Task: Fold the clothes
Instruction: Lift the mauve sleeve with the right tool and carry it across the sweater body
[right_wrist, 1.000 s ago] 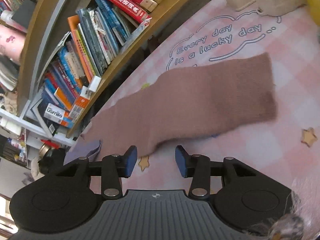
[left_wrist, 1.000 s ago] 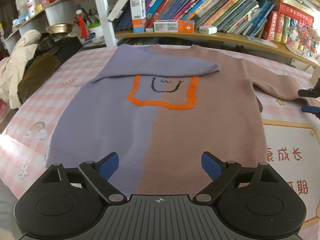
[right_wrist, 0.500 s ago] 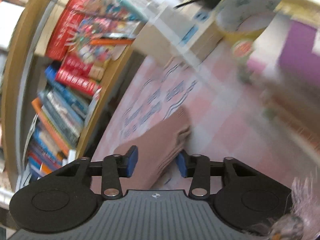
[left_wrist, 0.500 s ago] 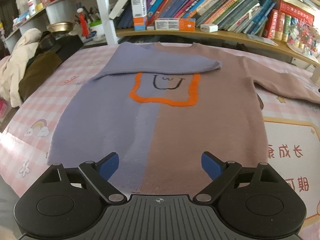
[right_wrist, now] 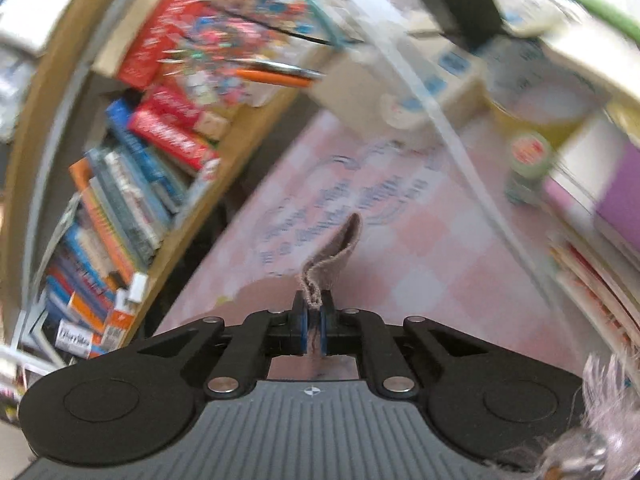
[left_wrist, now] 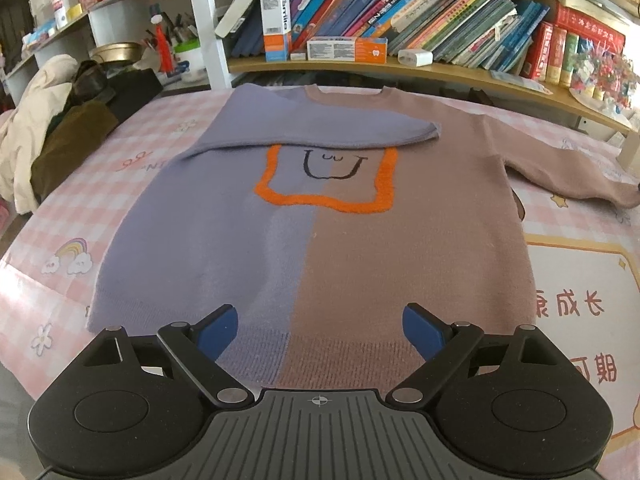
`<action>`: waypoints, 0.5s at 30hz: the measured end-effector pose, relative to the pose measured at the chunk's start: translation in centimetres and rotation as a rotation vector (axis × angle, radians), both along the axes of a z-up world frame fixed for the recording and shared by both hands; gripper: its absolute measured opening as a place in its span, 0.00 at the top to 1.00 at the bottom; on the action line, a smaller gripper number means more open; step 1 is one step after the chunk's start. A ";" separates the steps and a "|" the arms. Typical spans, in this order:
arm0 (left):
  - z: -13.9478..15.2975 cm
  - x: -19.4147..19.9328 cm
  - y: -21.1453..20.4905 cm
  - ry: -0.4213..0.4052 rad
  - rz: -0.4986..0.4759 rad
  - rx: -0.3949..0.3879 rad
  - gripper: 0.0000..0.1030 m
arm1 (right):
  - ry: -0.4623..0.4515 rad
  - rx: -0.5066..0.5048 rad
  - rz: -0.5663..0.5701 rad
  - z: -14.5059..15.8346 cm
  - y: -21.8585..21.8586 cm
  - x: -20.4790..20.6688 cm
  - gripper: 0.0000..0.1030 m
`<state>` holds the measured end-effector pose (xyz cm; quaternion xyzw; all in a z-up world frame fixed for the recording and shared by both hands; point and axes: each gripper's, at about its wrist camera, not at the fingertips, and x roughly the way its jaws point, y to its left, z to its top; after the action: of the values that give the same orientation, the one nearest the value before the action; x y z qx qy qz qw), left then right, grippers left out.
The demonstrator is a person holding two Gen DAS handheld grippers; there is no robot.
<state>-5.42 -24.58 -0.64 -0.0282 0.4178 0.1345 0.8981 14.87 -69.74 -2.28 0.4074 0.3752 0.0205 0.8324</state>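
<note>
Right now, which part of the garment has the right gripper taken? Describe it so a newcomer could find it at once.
On the pink checked cloth lies a sweater, half lilac, half dusty brown. Its brown sleeve stretches out sideways toward the bookshelf end, and the right gripper is shut on its cuff. Unlike the lilac sleeve, already folded across the chest, this one is still spread out.

A: Where does the left wrist camera sit?

B: Behind the left gripper (left_wrist: 318,326), low over the sweater (left_wrist: 320,208) hem, facing up its length toward the bookshelf (left_wrist: 400,66).

A: And the right wrist camera?

B: Behind the right gripper (right_wrist: 314,312), close on the brown sleeve (right_wrist: 332,256), tilted, blurred, facing the pink checked cloth (right_wrist: 420,248).

A: What do the 2 views share?

B: That sleeve, the cloth, the bookshelf.
</note>
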 end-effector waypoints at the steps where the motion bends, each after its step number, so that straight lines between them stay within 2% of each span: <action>1: 0.0 0.0 0.1 -0.004 -0.007 -0.003 0.11 | -0.015 -0.014 0.017 0.8 0.4 0.0 0.95; 9: 0.8 -0.4 2.0 -0.087 -0.084 -0.005 0.11 | -0.156 -0.032 0.138 6.9 6.7 0.5 0.95; 15: 2.3 -1.1 5.5 -0.163 -0.133 0.002 0.11 | -0.235 -0.042 0.249 10.7 15.3 2.2 0.95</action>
<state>-6.56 -19.09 1.70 -0.0103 0.3441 0.0724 0.9361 17.02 -54.44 8.41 0.3351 0.3234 0.1632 0.8698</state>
